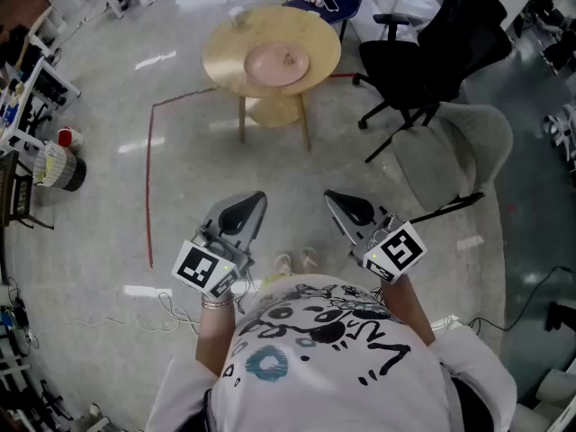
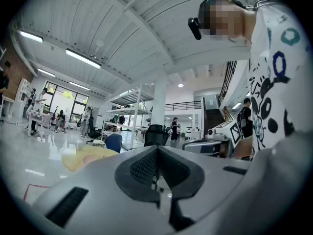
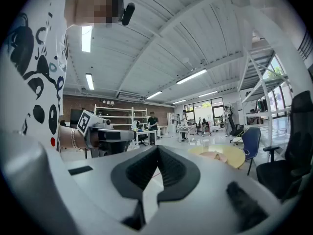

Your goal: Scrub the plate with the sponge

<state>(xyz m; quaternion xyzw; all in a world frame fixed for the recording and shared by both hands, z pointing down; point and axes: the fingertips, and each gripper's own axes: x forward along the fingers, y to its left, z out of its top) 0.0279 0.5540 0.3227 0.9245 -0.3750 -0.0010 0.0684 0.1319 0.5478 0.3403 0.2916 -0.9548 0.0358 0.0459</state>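
Both tongs, left gripper (image 1: 255,200) and right gripper (image 1: 331,196), are being held level, side by side, close to the person's body. Their jaws are pinched together and empty, and they are pointing toward the pink plate (image 1: 277,65) resting well ahead on the round table (image 1: 225,57).

No word, number, brand or sign can be read anywhere in these views. The left gripper (image 1: 255,198) and the right gripper (image 1: 329,196) each carry a cube faced with a square black-and-white marker, a coded block pattern without letters or digits. The person's white shirt (image 1: 324,349) bears loose black brush strokes and a teal ring, some letter-like, yet none forms a legible word.
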